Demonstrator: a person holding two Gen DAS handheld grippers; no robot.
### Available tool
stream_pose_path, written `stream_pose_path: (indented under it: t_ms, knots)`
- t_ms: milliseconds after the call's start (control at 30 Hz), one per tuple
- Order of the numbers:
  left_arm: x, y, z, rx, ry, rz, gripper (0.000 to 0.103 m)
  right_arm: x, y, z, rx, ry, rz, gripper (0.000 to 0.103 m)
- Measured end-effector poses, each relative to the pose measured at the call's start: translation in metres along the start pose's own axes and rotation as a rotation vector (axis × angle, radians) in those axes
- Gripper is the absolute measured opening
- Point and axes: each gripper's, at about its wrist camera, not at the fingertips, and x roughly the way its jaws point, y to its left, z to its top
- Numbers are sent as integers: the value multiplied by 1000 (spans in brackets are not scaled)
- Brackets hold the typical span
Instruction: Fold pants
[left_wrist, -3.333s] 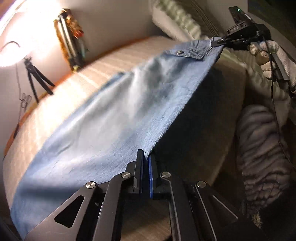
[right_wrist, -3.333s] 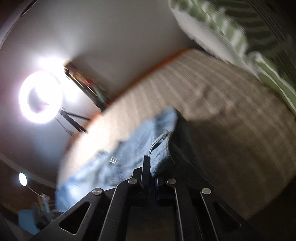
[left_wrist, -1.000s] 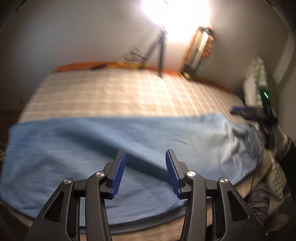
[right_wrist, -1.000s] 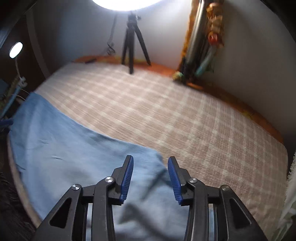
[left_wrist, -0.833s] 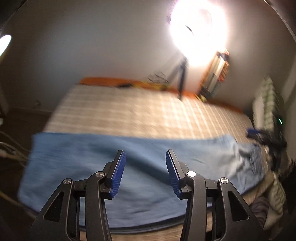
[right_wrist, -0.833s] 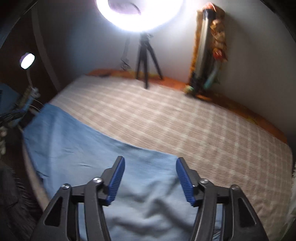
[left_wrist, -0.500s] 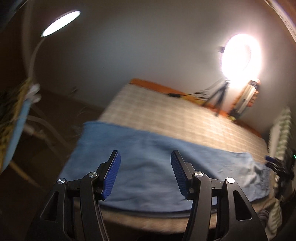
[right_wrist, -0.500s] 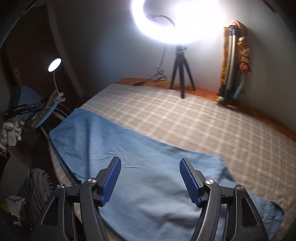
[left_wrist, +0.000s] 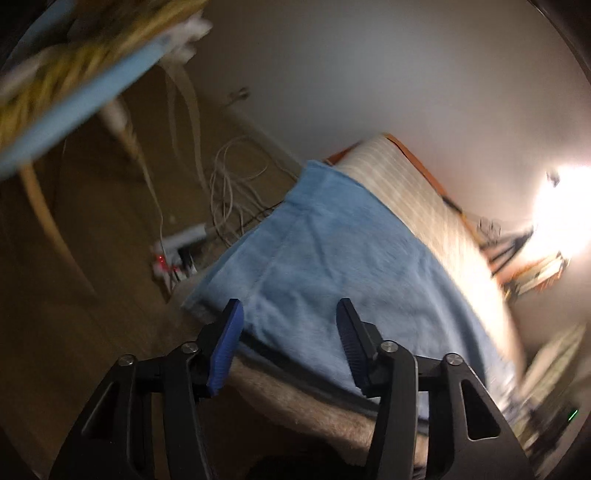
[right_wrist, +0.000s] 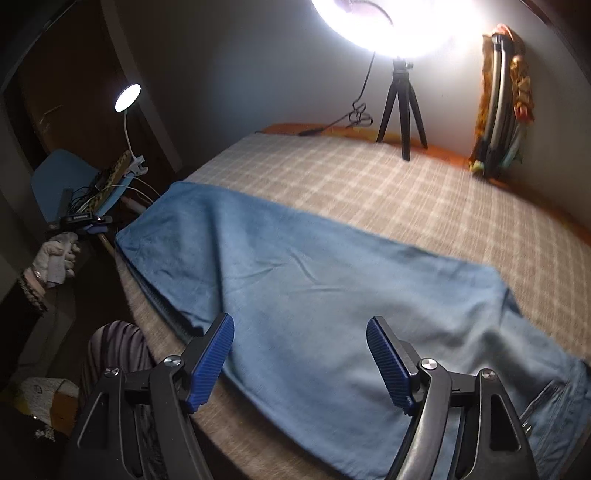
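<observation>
Across the near edge of the bed (right_wrist: 369, 177) lie the pants (right_wrist: 314, 280), folded lengthwise into one long band, leg ends by the bed's left corner, waistband at its right. That first fold looks done; the crosswise folds are, I judge, still to come. Above the pants' leg ends the left hand-held gripper (left_wrist: 288, 339) has just been narrowing, jaws still spread, nothing between them. Over the pants' middle the right hand-held gripper (right_wrist: 301, 363) has just been opening, jaws wide and empty.
</observation>
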Motion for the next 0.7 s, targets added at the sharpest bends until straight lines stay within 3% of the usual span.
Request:
stream_pose_path:
  t_ms: [167,400,533,700]
  knots:
    - [18,33,-7,-135,8,-79,44,9,3,-6,34,35,-19,74]
    - [16,31,-10,-155,-15,-110,44,14,11,-1,37,49,-30,73]
    - [22,28,-9,-163,-7,-90,48,22,16,0,39,65,-24,71]
    - [28,19,-9,-142,-18,-46,45,32,23,-4,8,93,-31,70]
